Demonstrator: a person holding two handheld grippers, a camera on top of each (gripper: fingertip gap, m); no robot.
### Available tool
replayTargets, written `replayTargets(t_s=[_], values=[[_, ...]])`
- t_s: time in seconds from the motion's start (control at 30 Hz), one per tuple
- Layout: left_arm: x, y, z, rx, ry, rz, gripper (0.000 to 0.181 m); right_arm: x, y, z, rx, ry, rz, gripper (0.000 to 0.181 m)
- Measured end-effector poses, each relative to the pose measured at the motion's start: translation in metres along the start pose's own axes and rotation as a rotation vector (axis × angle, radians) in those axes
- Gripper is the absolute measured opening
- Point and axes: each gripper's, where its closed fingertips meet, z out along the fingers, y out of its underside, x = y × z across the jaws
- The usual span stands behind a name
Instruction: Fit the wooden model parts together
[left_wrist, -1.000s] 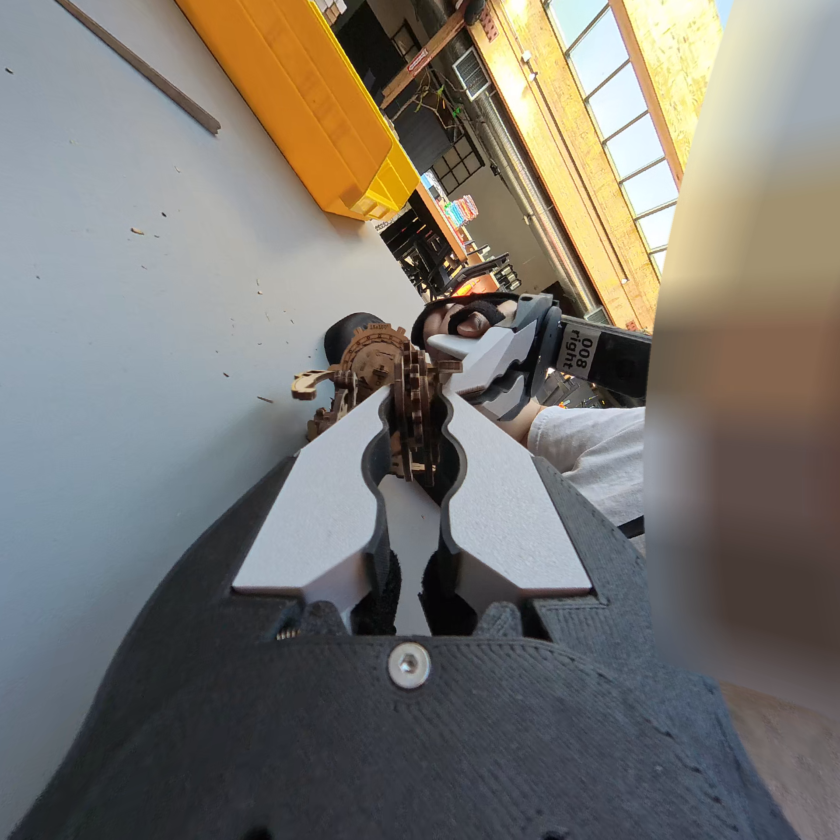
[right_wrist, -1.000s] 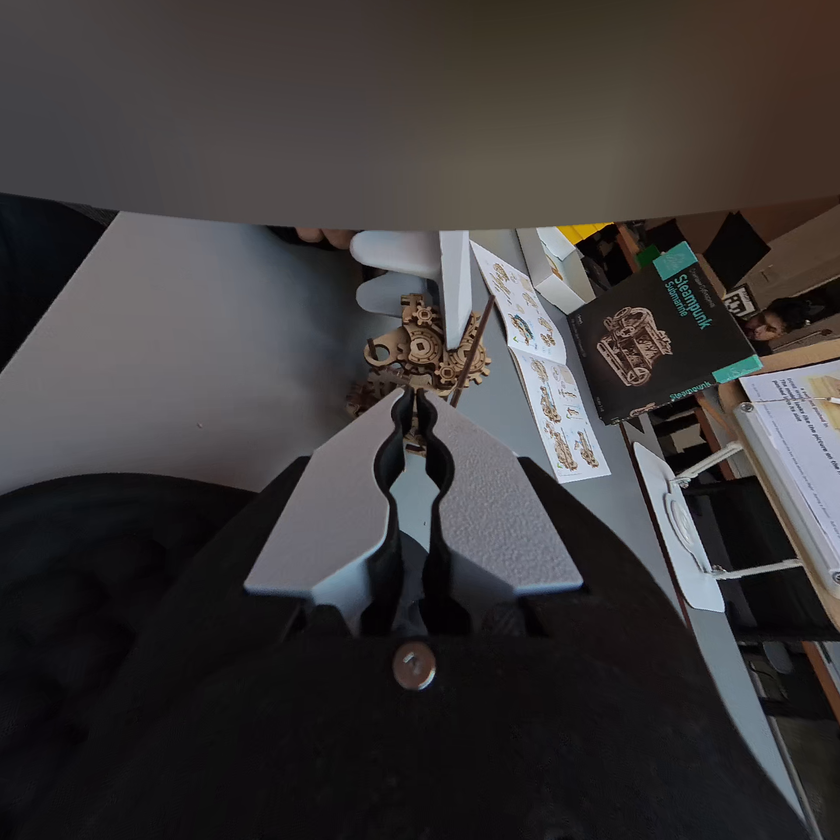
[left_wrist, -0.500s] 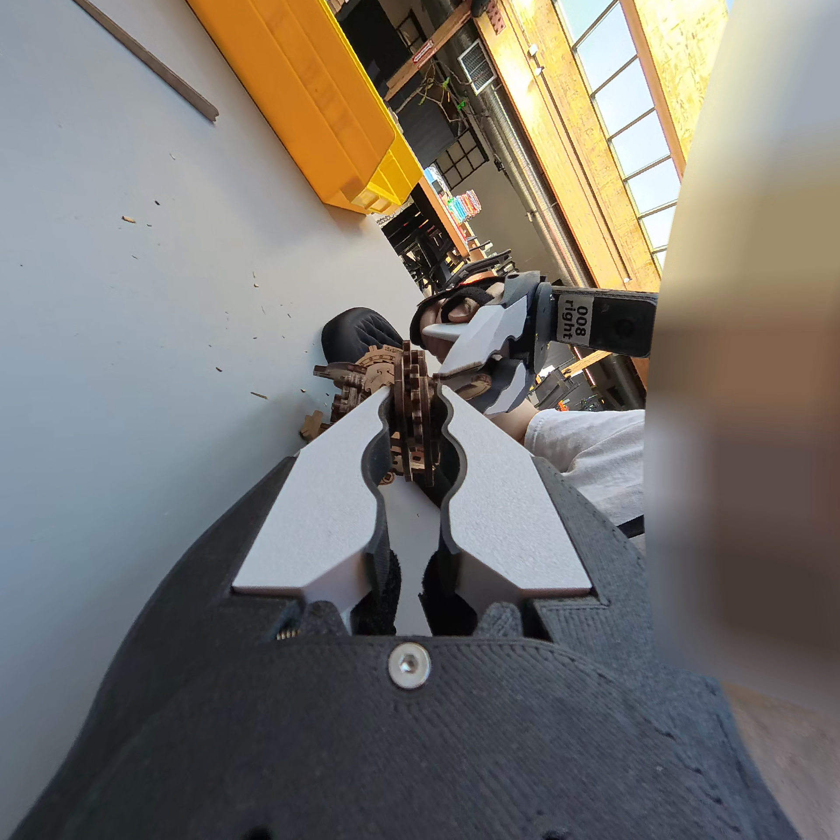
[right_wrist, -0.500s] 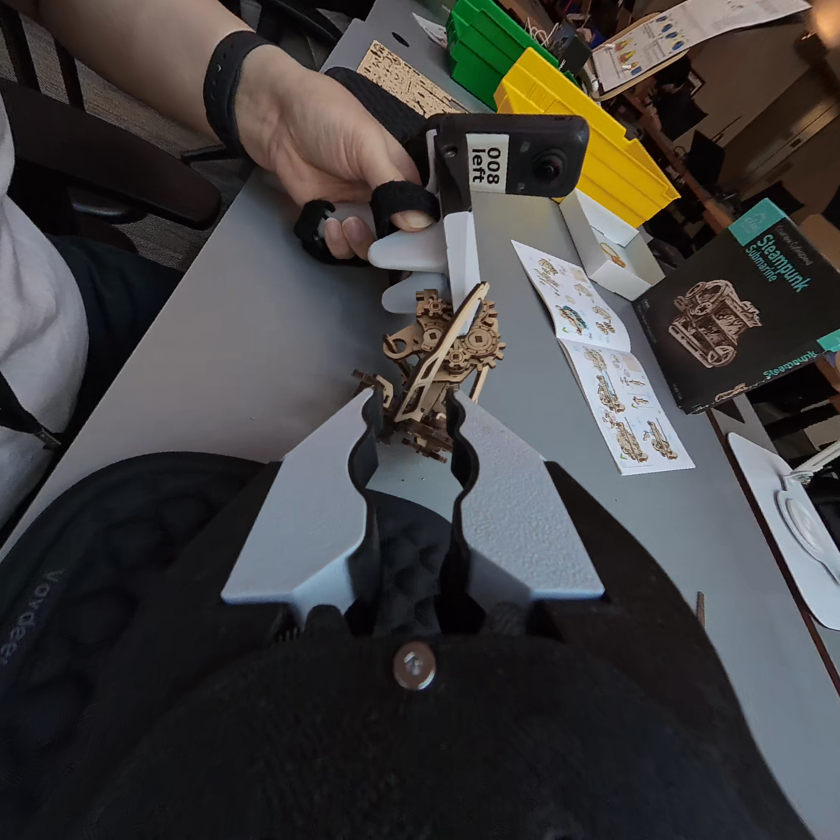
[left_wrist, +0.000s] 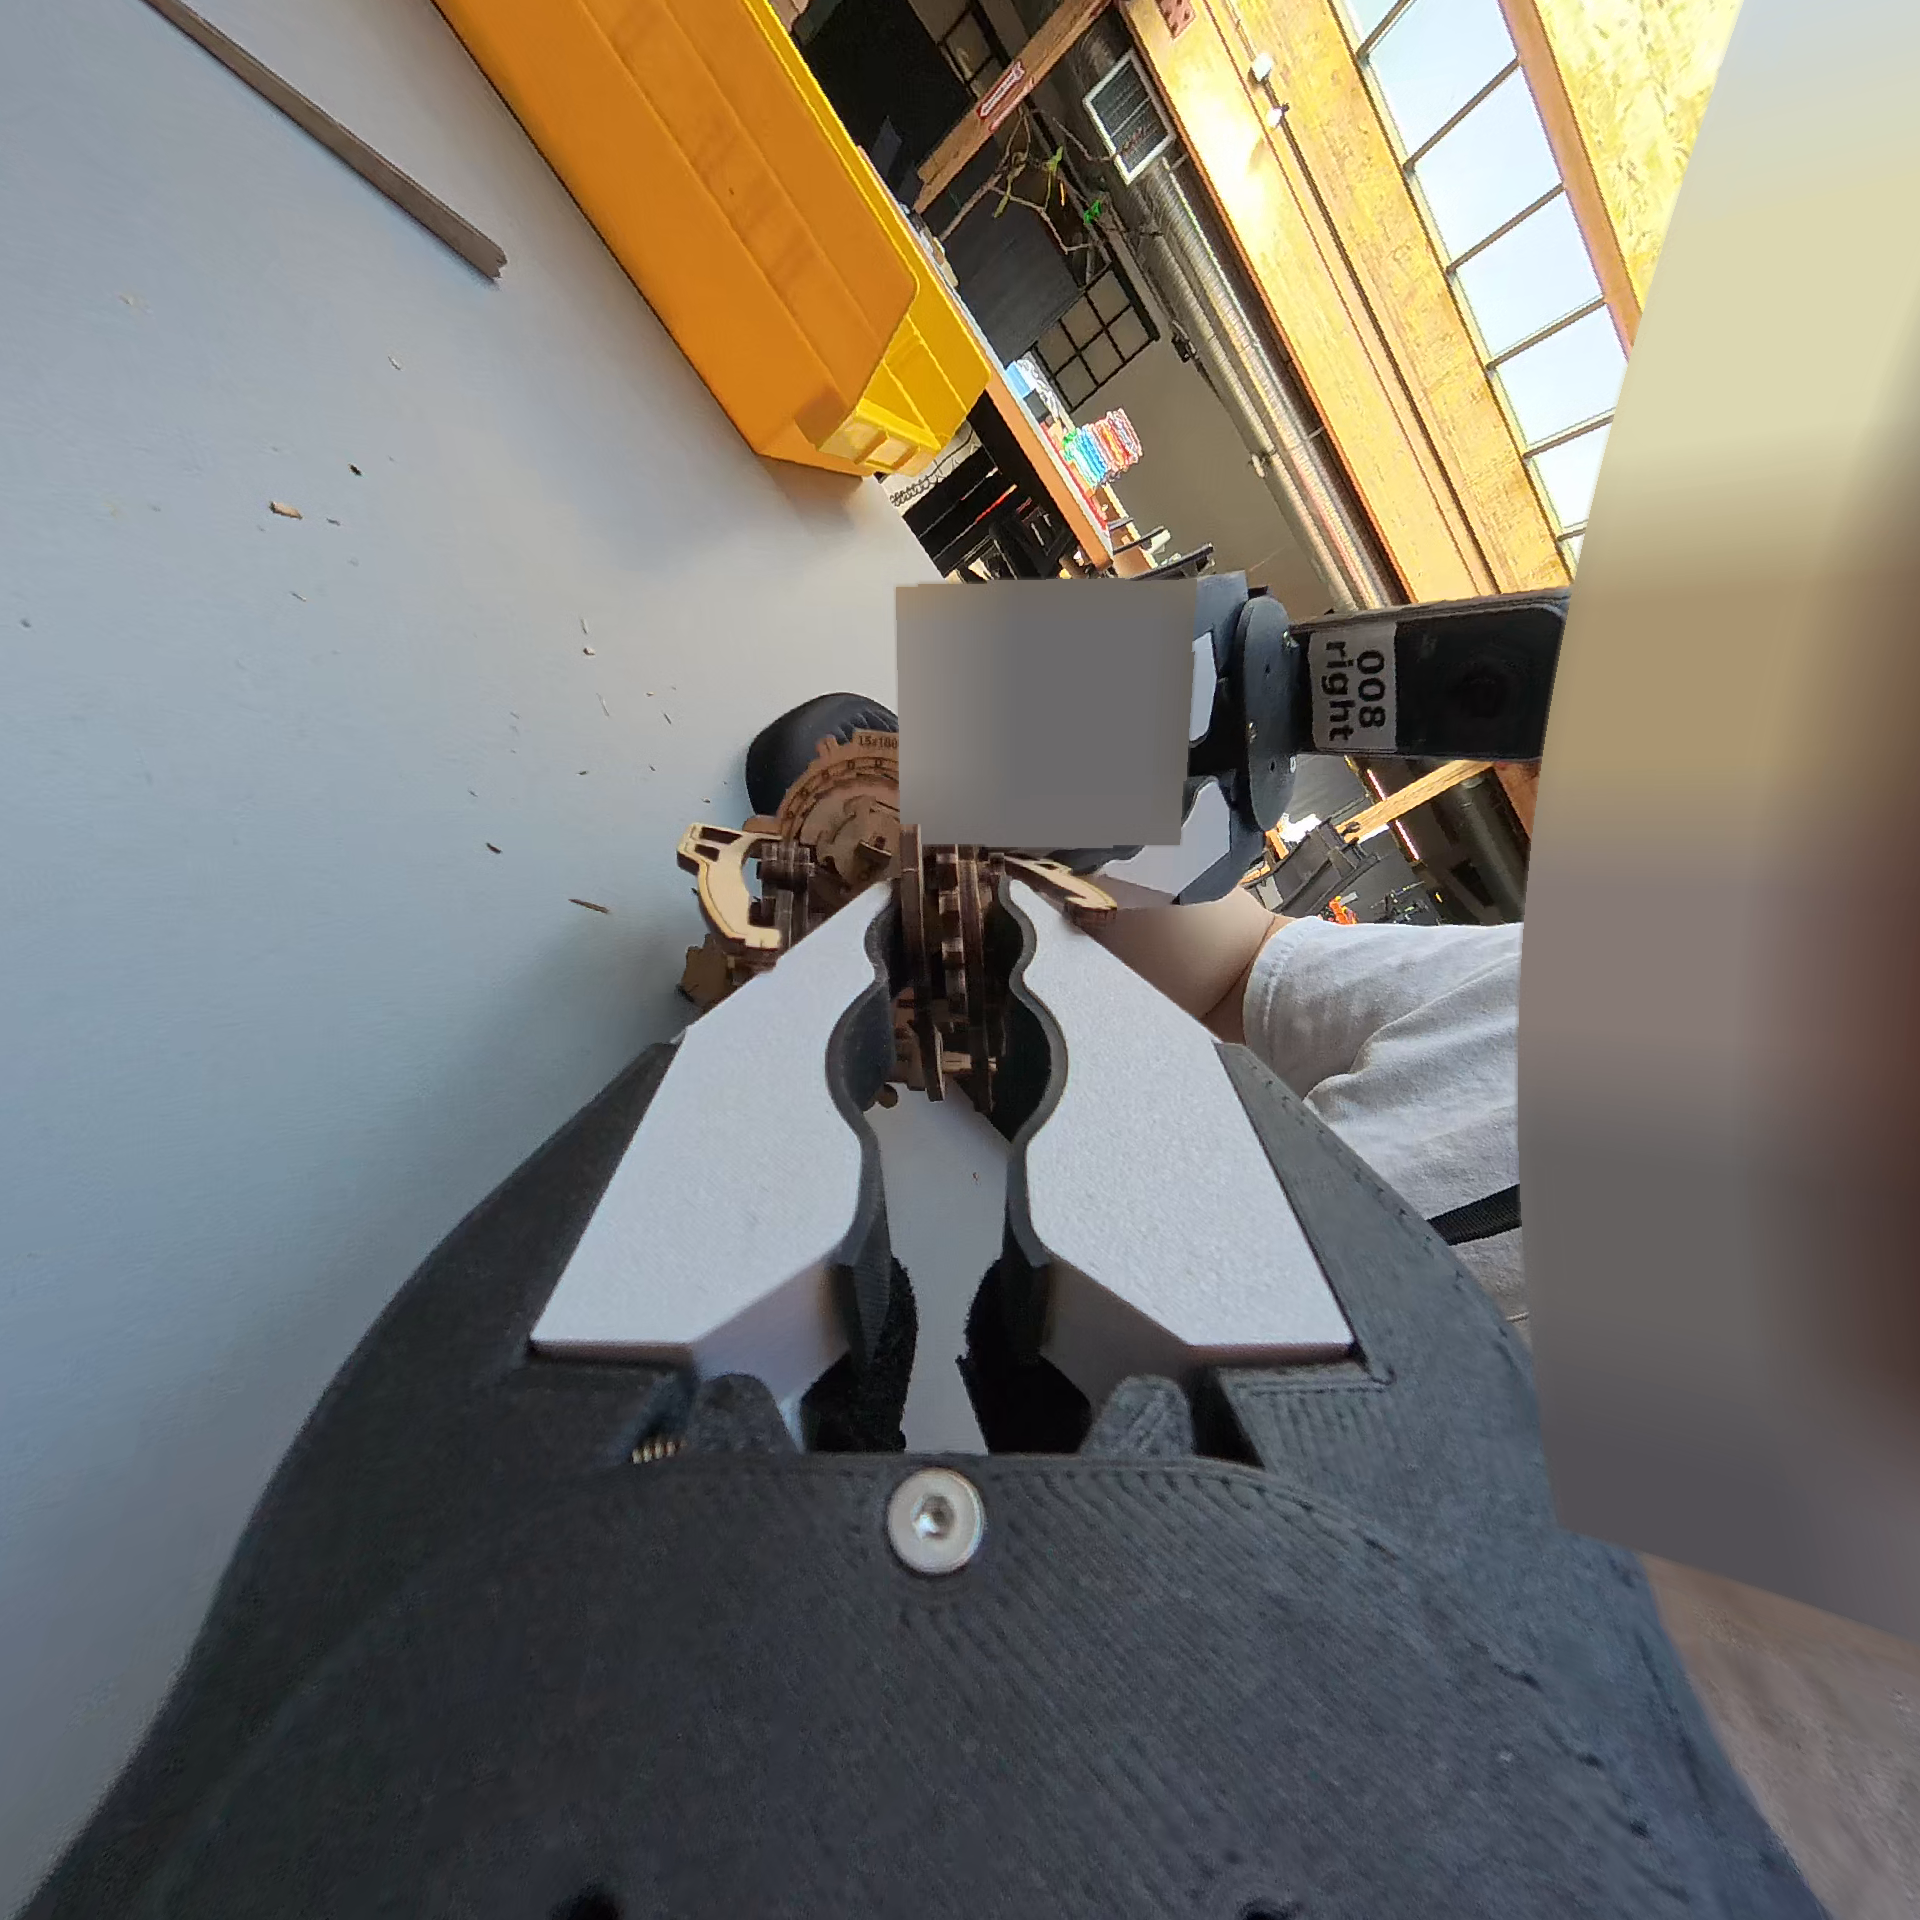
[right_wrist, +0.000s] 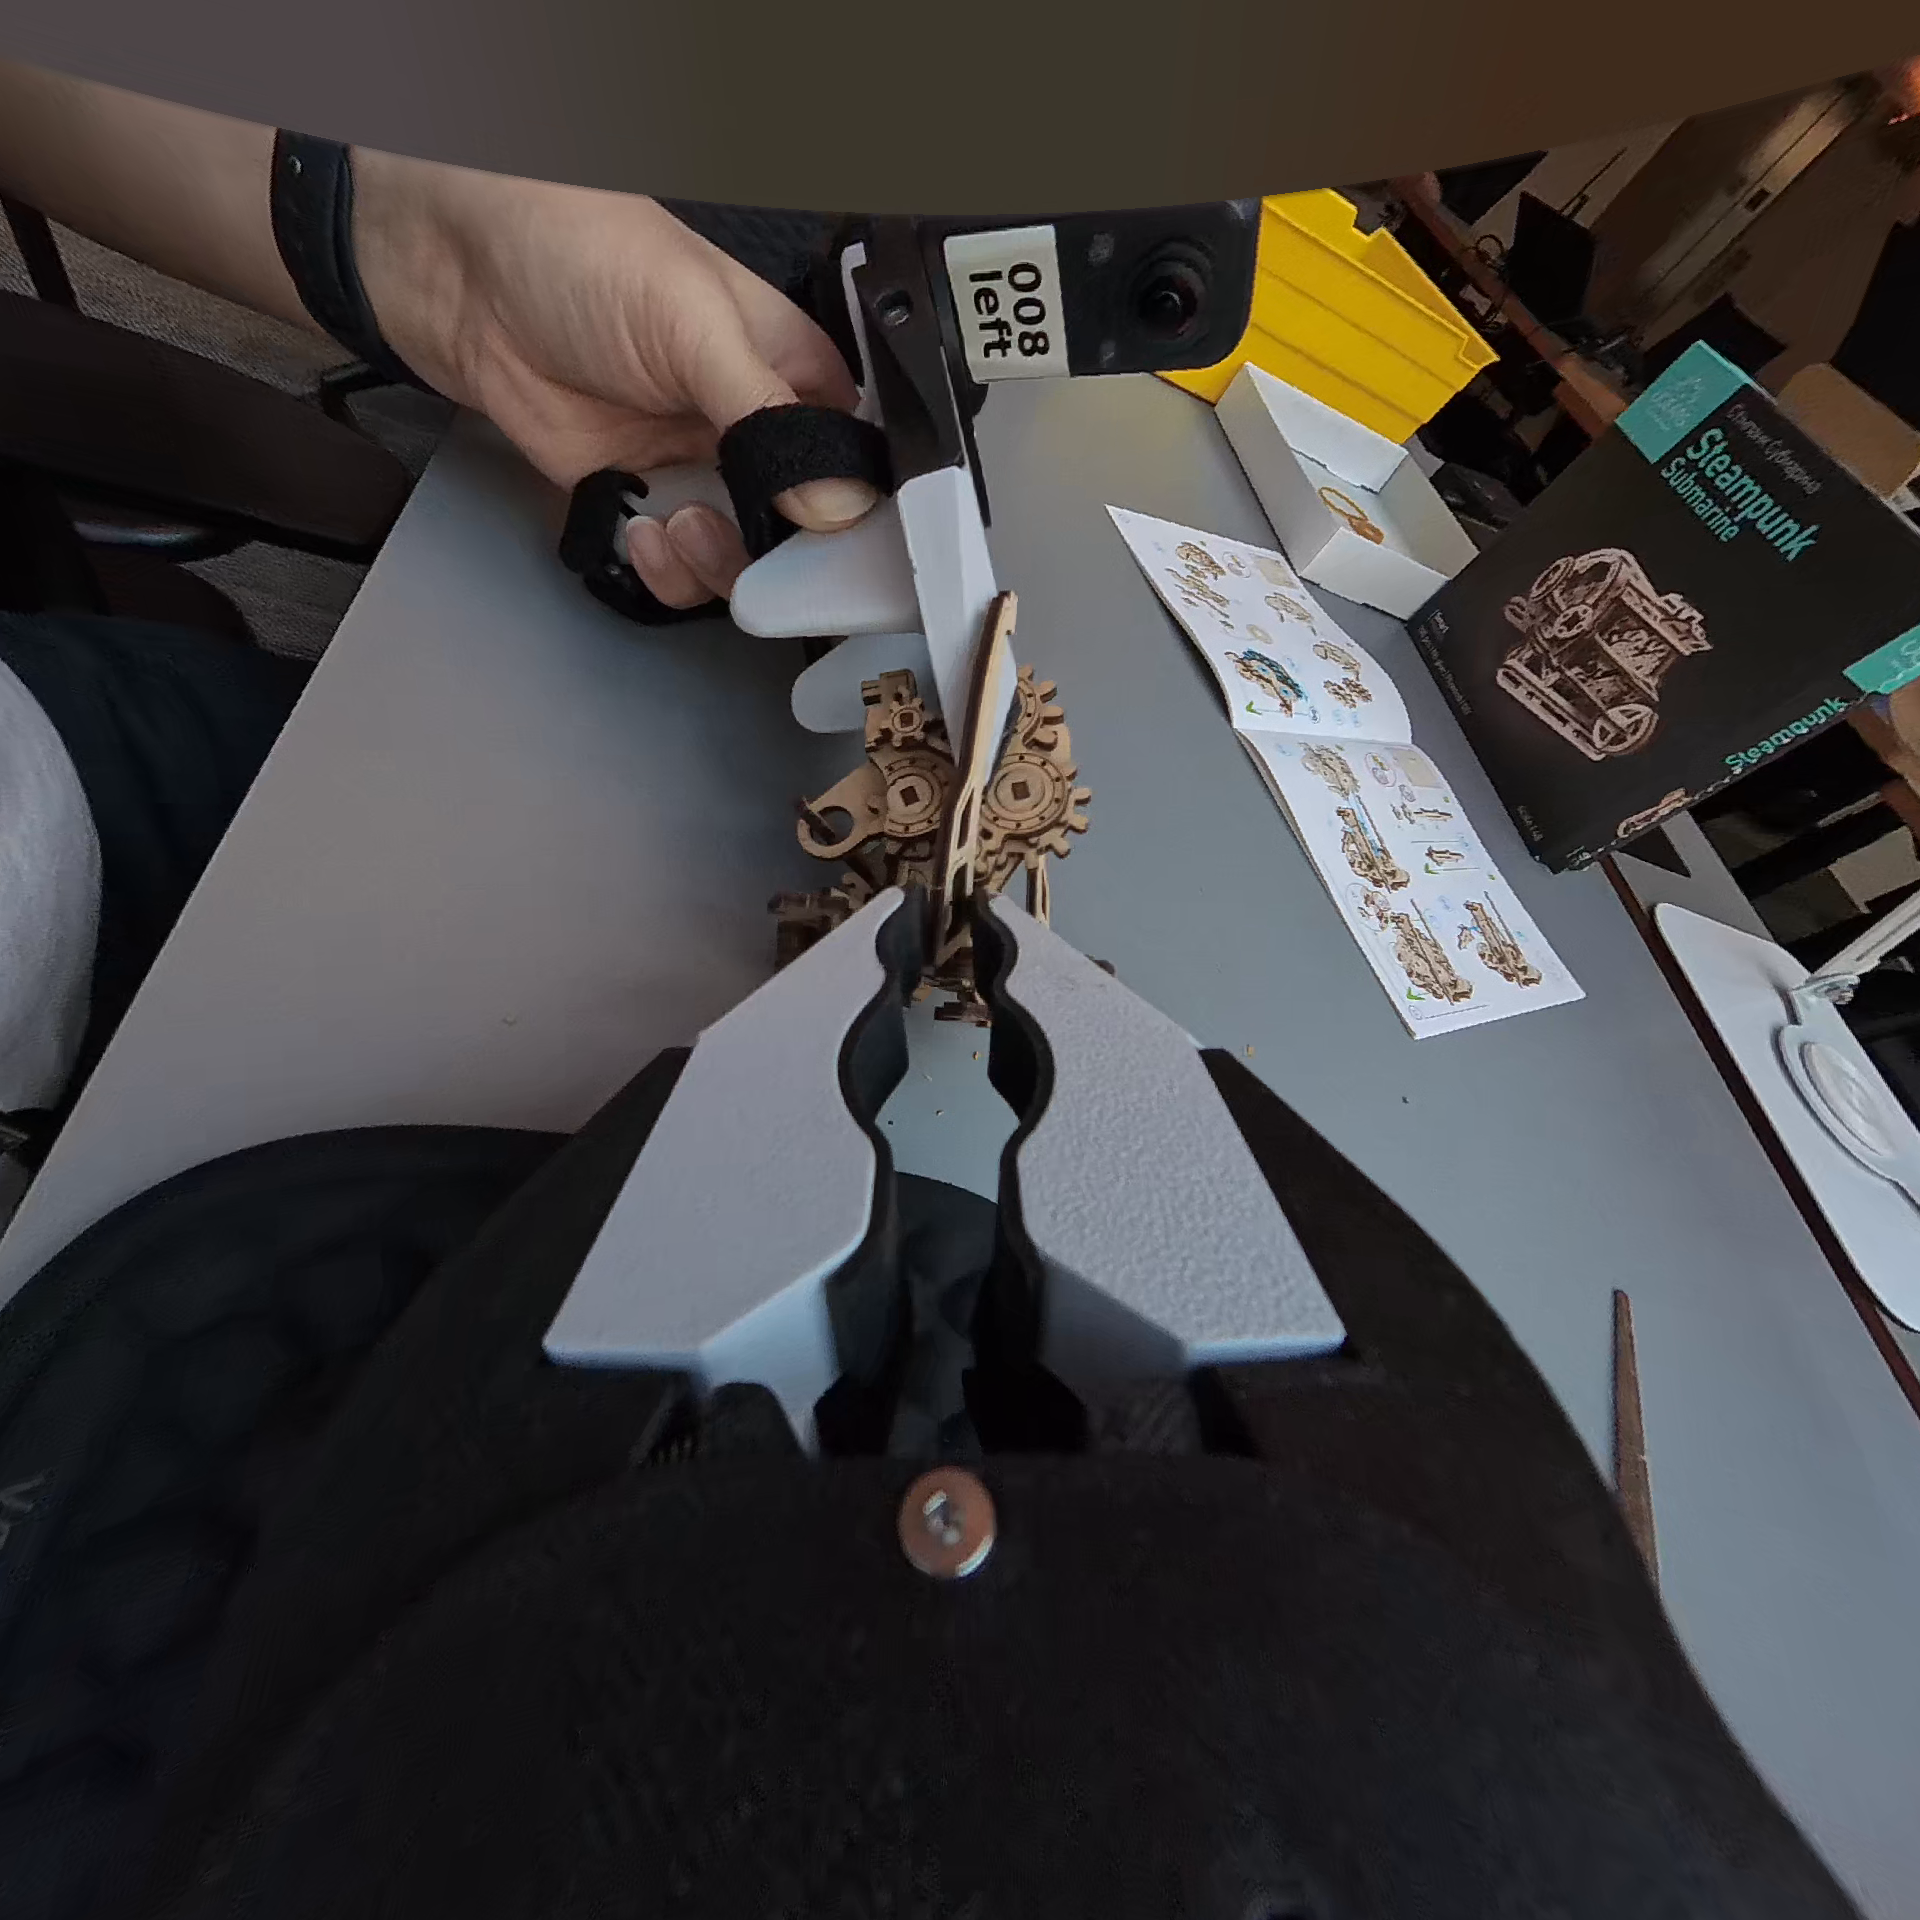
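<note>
A wooden gear assembly (left_wrist: 940, 966) is clamped edge-on between the jaws of my left gripper (left_wrist: 948, 914), just above the grey table (left_wrist: 260, 935). In the right wrist view the assembly (right_wrist: 904, 800) shows its gear faces, with the left gripper (right_wrist: 935, 707) held on its far side by a hand. My right gripper (right_wrist: 945, 920) is shut on a thin flat wooden piece (right_wrist: 982, 727), which stands edge-on against the middle of the assembly. In the left wrist view a blurred patch hides the right gripper's fingers.
A yellow bin (left_wrist: 727, 208) and a thin wooden stick (left_wrist: 332, 156) lie at the table's far side. An open instruction booklet (right_wrist: 1351, 769), a black model box (right_wrist: 1662, 613), a small white box (right_wrist: 1340, 488), a white stand base (right_wrist: 1818, 1091) and another stick (right_wrist: 1631, 1434) sit to the right. My two grippers' fingertips are within a few centimetres of each other.
My right gripper's jaws have narrowed on the flat piece, which has turned from tilted to edge-on against the assembly. The left gripper has kept its grip on the assembly.
</note>
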Motion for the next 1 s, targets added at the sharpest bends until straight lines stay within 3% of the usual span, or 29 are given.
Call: replayTargets(t_s=[0.47, 0.6, 0.67, 1.0], values=[[-0.007, -0.004, 0.004, 0.03, -0.007, -0.078, 0.013, 0.009, 0.0, -0.001, 0.031, -0.043, 0.116, 0.007], [-0.006, -0.003, 0.008, 0.023, 0.003, -0.08, 0.013, -0.001, 0.004, -0.002, 0.034, -0.082, 0.088, 0.03], [-0.005, -0.001, 0.009, 0.014, 0.003, -0.067, 0.013, -0.006, 0.003, -0.007, 0.038, -0.088, 0.053, 0.03], [-0.005, 0.004, 0.012, -0.029, -0.042, 0.009, 0.013, -0.008, 0.001, -0.017, 0.05, -0.039, -0.007, 0.003]])
